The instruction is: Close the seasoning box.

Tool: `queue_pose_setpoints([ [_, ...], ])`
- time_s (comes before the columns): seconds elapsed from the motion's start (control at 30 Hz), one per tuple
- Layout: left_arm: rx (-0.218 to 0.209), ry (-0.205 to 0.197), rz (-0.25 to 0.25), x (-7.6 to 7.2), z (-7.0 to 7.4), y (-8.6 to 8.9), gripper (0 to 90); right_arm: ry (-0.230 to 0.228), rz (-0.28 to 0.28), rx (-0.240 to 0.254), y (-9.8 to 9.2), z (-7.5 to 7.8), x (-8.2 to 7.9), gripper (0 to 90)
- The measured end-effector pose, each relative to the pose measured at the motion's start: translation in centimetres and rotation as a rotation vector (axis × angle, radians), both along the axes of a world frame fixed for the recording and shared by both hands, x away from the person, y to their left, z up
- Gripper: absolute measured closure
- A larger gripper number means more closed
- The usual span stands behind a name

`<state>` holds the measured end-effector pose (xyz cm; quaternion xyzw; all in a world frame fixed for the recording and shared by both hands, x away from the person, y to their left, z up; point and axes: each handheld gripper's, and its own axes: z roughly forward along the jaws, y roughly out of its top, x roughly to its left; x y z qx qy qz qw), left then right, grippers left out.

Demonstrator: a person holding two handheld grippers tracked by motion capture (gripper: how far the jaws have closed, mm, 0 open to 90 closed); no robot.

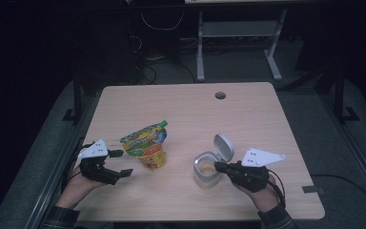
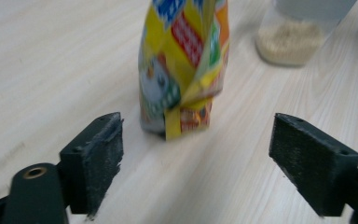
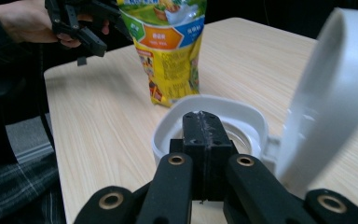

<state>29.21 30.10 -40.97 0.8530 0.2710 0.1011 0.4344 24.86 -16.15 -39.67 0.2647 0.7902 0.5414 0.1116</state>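
Observation:
A colourful stand-up pouch [image 1: 145, 144] stands left of the table's middle. My left gripper [image 1: 123, 162] is just to its left, open, with the pouch [image 2: 182, 70] a short way ahead of the wide-apart pads [image 2: 98, 154]. A clear container [image 1: 205, 172] with a white rim holds pale grains [image 2: 289, 39], and its white hinged lid [image 1: 223, 145] stands up open. My right gripper [image 1: 218, 167] is at the container's near rim [image 3: 242, 112]. It is shut [image 3: 204, 123], with nothing visible between the pads. The lid [image 3: 335, 93] rises at the right in the right gripper view.
The wooden table [image 1: 248, 114] has a round cable hole [image 1: 220, 95] near its far edge. Dark floor, cables and a white desk frame [image 1: 200, 52] lie beyond. The other hand and left gripper [image 3: 86, 35] show beyond the pouch [image 3: 172, 51].

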Motion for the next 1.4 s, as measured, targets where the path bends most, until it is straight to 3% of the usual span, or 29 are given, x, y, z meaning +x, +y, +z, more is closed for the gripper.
queue_pose_setpoints([
  [0.27,0.045,0.038,0.013,-0.9,-2.1,-0.2,13.4,-0.013,-0.052,-0.011,-2.3,-0.5,-0.7,89.9],
  [0.4,0.058,0.030,0.026,-1.2,-2.6,-0.2,12.2,0.000,-0.095,-0.019,-3.6,-0.9,-0.9,89.9],
  [0.8,0.065,0.047,0.036,-0.9,-3.3,-0.8,9.0,-0.007,-0.209,-0.016,-5.4,-1.5,1.7,89.9],
  [1.03,0.072,0.054,0.036,-0.7,-3.7,-1.0,9.1,-0.032,-0.209,0.027,-5.0,-0.7,2.9,89.9],
  [1.4,0.068,0.058,0.030,-0.6,-4.1,-1.1,9.4,-0.050,-0.160,0.043,-3.3,-0.3,2.9,89.9],
])
